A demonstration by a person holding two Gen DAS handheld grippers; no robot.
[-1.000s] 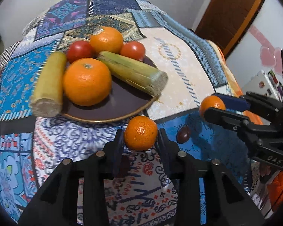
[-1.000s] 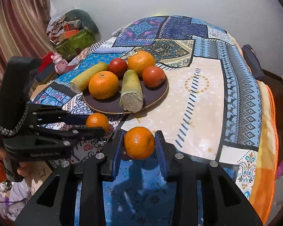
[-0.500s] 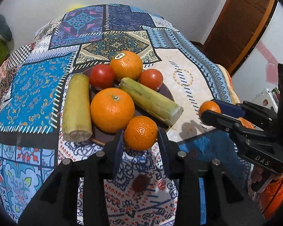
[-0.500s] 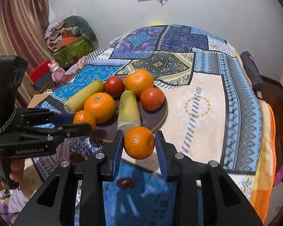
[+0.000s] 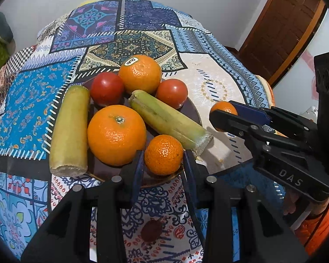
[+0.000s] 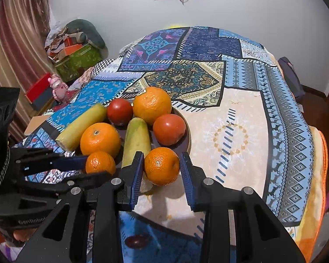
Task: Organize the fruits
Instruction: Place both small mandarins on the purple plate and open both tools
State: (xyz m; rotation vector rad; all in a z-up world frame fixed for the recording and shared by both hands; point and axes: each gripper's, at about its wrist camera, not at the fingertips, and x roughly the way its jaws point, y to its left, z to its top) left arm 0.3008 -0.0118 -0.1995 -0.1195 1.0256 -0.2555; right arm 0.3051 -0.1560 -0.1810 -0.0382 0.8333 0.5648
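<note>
Now both grippers are pinching tangerines: left gripper point(image 5: 163, 156) is hovering its tangerine point(image 5: 163, 154) over the plate point(image 5: 193, 111) near edge; right gripper point(image 6: 161, 168) is needing the gap beside the tomato point(image 6: 169, 129).

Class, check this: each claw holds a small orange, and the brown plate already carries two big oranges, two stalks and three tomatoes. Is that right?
Not quite: the plate carries two tomatoes, not three, as the left wrist view shows. The rest stands: the left claw and right claw each hold a small orange, and two big oranges and two stalks are on the plate.
</note>
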